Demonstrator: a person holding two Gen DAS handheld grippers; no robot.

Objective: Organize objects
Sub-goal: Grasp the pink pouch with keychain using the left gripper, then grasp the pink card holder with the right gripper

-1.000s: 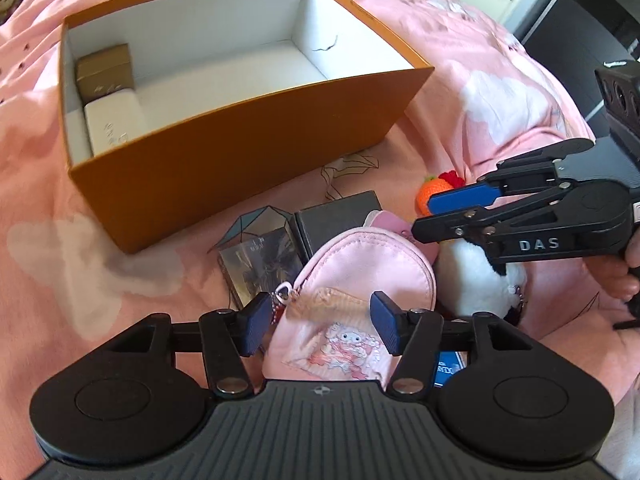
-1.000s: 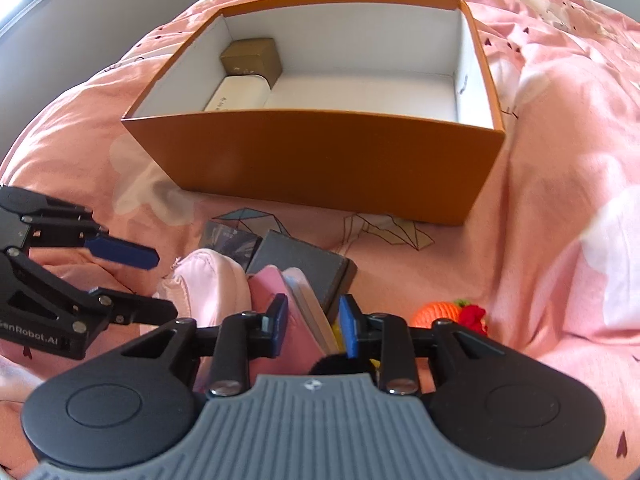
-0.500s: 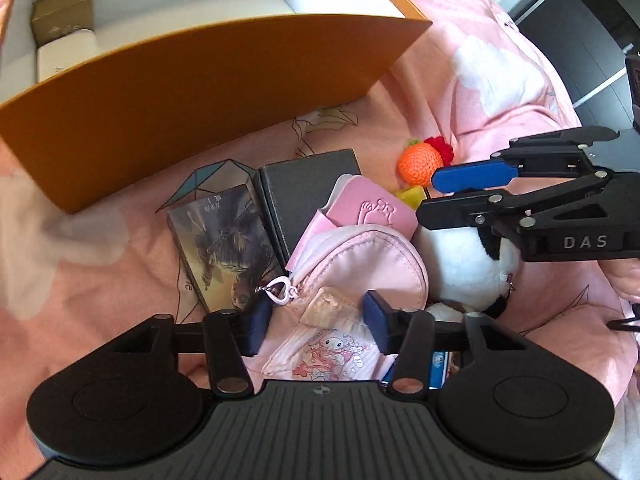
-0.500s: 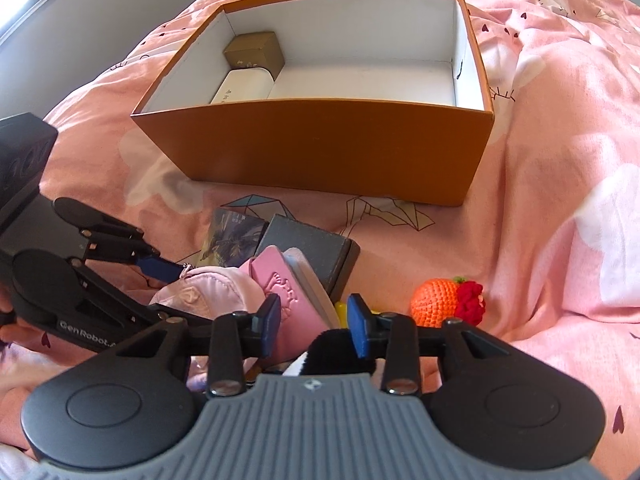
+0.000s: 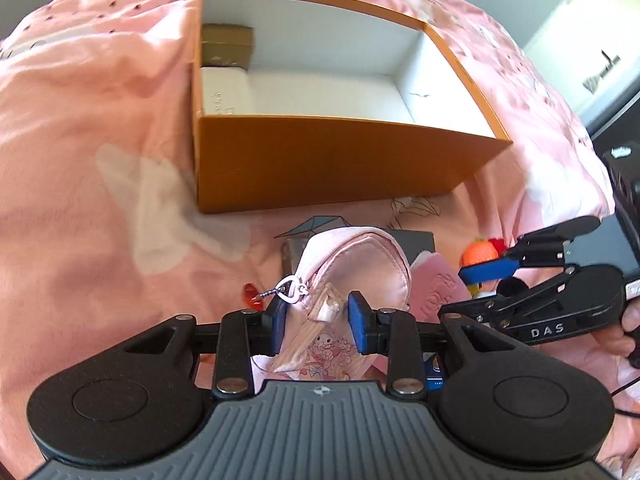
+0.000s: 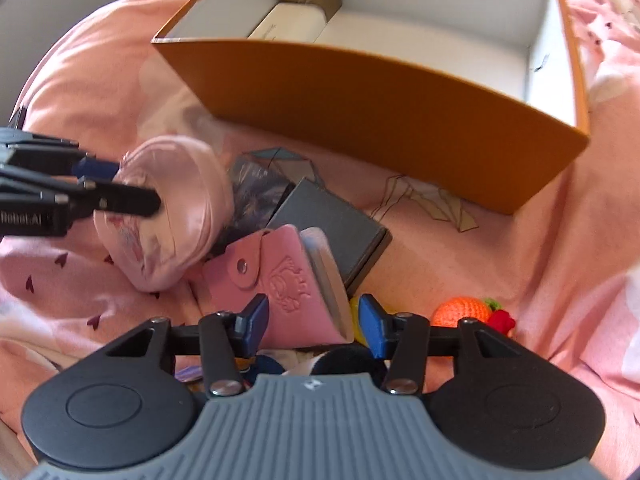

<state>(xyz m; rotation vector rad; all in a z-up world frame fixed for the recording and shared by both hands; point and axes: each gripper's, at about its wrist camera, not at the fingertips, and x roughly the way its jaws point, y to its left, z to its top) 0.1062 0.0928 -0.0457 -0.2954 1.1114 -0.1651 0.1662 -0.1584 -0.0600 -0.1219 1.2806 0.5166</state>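
Pink satin everywhere: the rounded pink zip pouch with a cartoon print now sits pinched between the blue pads of the left gripper, whose jaws have just been closing on it, and it looks lifted off the pile compared with a second ago, when it lay loose between wider fingers. The silver heart zip pull dangles by the left pad. Over on the right, the right gripper has just been opening its jaws; they straddle the embossed pink snap-flap card wallet without pressing it, though the near edge is hard to judge. That wallet leans on a flat dark grey box on the pink bedspread. The orange cardboard box stands behind, holding a small gold carton and a white case. The crocheted orange fruit lies to the right. Readable: "DAS" on the right tool, part of "Robot.AI" on the left.
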